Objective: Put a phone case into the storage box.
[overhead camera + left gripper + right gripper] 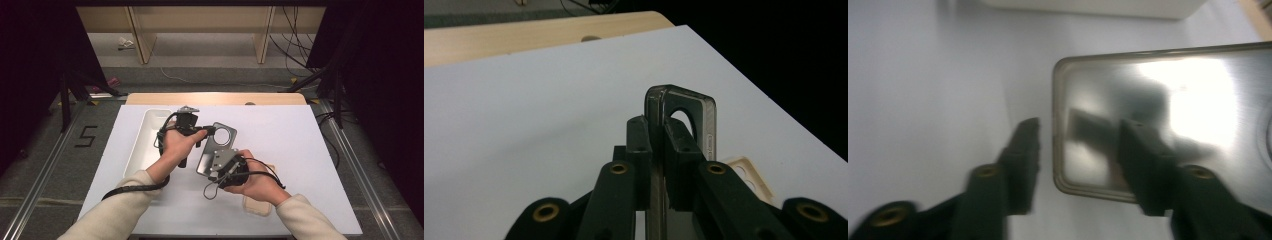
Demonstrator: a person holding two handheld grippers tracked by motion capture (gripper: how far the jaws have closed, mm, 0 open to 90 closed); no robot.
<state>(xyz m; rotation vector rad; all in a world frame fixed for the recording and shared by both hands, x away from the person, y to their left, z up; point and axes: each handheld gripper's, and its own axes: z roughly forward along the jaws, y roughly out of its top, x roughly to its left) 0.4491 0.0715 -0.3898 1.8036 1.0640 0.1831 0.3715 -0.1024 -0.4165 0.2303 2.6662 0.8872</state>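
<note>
At the left of the high view a white tray [142,142] lies on the white table [300,150], its long side running away from the person. Just right of it the left gripper [209,131] is clamped on the upper end of a grey translucent phone case [212,152] — in the left gripper view the jaws pinch the thin wall of the case [704,117] edge-on, right beside its round camera cutout. The case's long axis runs from near the person up and slightly rightward, with the cutout end pointing away toward the far side of the table. At its near end sits the right gripper [214,167], and the right gripper view shows its jaws apart — one on each side of the case's [1158,115] rounded bottom corner, not pressing on it. Lower right, partly under the right hand [260,182], a second, beige case [257,205] lies flat on the table.
</note>
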